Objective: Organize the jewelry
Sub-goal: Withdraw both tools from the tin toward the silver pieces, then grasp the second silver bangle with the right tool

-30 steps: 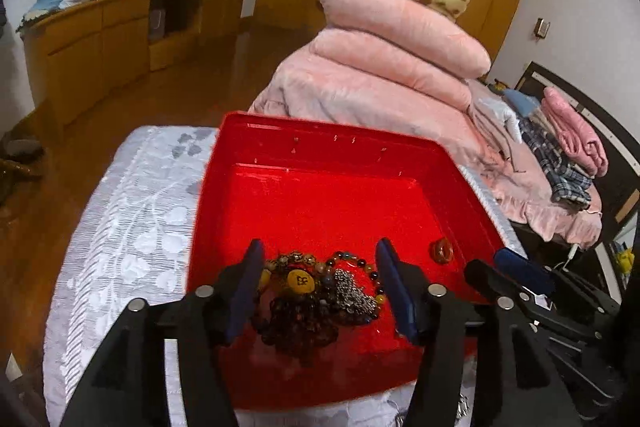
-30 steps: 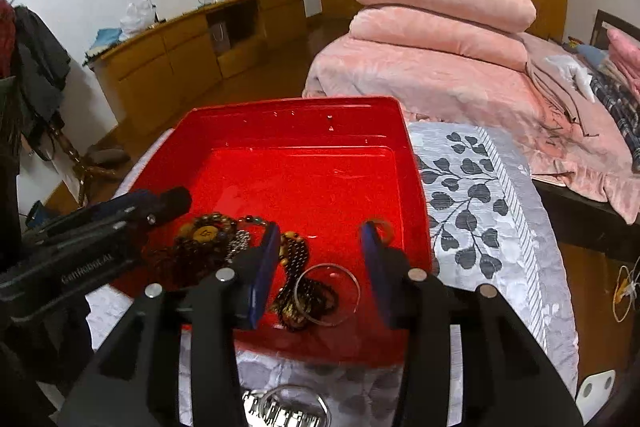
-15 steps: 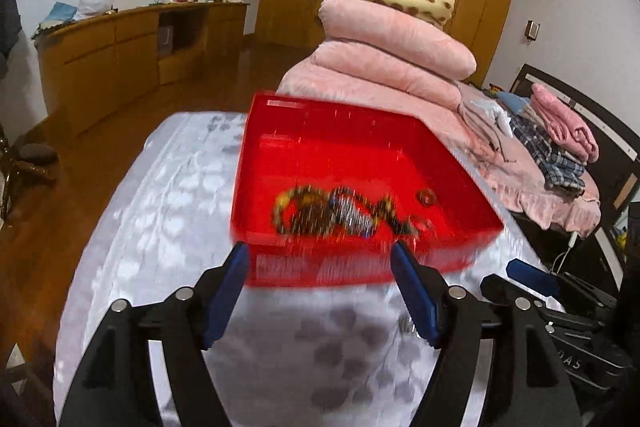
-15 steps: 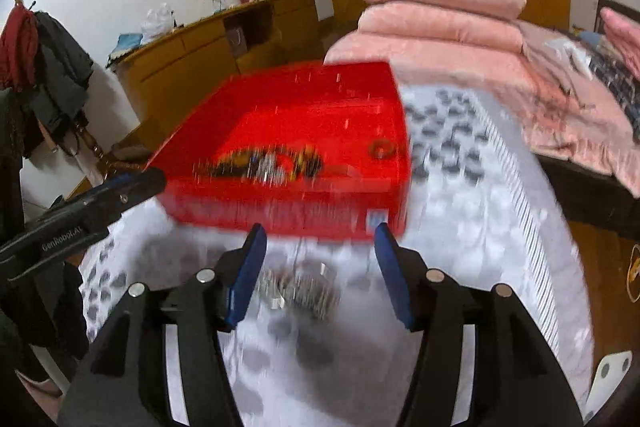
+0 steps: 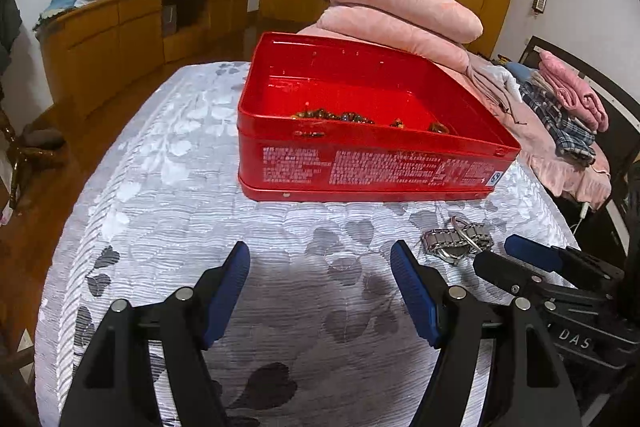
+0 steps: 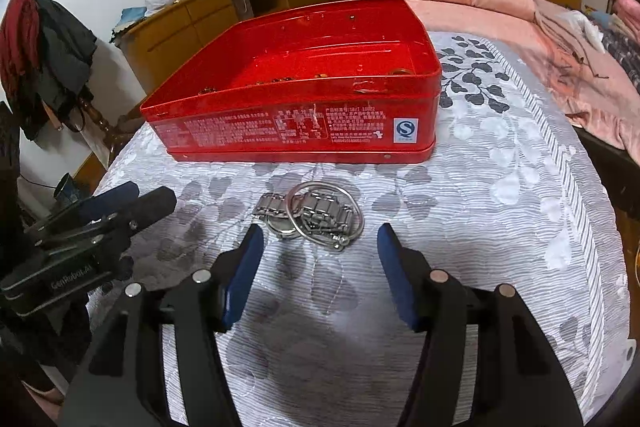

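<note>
A red tin box stands on the patterned grey cloth, with bead bracelets lying inside. In front of it on the cloth lie a silver metal watch and a thin silver bangle over it. My right gripper hovers just short of the watch, its jaws opening, nothing between them. Over bare cloth to the left of the watch, my left gripper is open and holds nothing. Each gripper shows in the other's view, the right gripper at the lower right and the left gripper at the left.
Behind the box is a bed with stacked pink quilts and folded clothes. A wooden sideboard runs along the left wall. A chair draped with dark clothes stands beyond the table's left edge. The table's edges drop off at both sides.
Both grippers pulled back out of the red box and sank toward the cloth in front of it. Both sets of jaws stand wider. The watch and bangle now lie just ahead of the right gripper.
</note>
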Motion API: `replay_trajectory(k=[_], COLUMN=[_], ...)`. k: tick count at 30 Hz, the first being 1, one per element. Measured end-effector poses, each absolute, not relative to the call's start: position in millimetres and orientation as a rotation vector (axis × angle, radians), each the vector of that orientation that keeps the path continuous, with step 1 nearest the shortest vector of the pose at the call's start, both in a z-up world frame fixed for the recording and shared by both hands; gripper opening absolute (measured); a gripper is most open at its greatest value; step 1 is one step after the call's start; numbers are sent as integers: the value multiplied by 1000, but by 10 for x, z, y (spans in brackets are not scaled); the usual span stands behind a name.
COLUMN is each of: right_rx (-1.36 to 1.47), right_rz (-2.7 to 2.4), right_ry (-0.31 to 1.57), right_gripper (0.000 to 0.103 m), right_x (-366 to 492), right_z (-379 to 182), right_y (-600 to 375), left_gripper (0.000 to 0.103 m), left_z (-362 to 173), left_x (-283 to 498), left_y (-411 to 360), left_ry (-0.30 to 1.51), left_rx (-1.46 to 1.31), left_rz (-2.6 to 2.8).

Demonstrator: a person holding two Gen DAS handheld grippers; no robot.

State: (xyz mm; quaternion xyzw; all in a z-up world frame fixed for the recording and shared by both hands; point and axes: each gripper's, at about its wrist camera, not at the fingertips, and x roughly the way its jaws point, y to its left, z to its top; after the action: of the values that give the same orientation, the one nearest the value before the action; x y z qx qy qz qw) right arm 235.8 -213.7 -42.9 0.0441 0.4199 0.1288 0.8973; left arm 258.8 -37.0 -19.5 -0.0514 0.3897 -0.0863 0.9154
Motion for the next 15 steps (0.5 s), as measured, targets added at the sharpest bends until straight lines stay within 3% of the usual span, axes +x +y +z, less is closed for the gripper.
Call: replay_trajectory(k=[8,15], right_rx=[101,111], right_rz=[269,272], right_ry=[887,898], right_gripper=[61,76], right_x=[2419,2488], right_z=[-469,-490], right_y=[-2165,-2173], left_gripper=[75,81], left_z=[-200,-211], left_x=[2558,2557], left_y=[-355,-333], left_ry=[799,802], left_rx=[-104,-109], left_rz=[-172,-167])
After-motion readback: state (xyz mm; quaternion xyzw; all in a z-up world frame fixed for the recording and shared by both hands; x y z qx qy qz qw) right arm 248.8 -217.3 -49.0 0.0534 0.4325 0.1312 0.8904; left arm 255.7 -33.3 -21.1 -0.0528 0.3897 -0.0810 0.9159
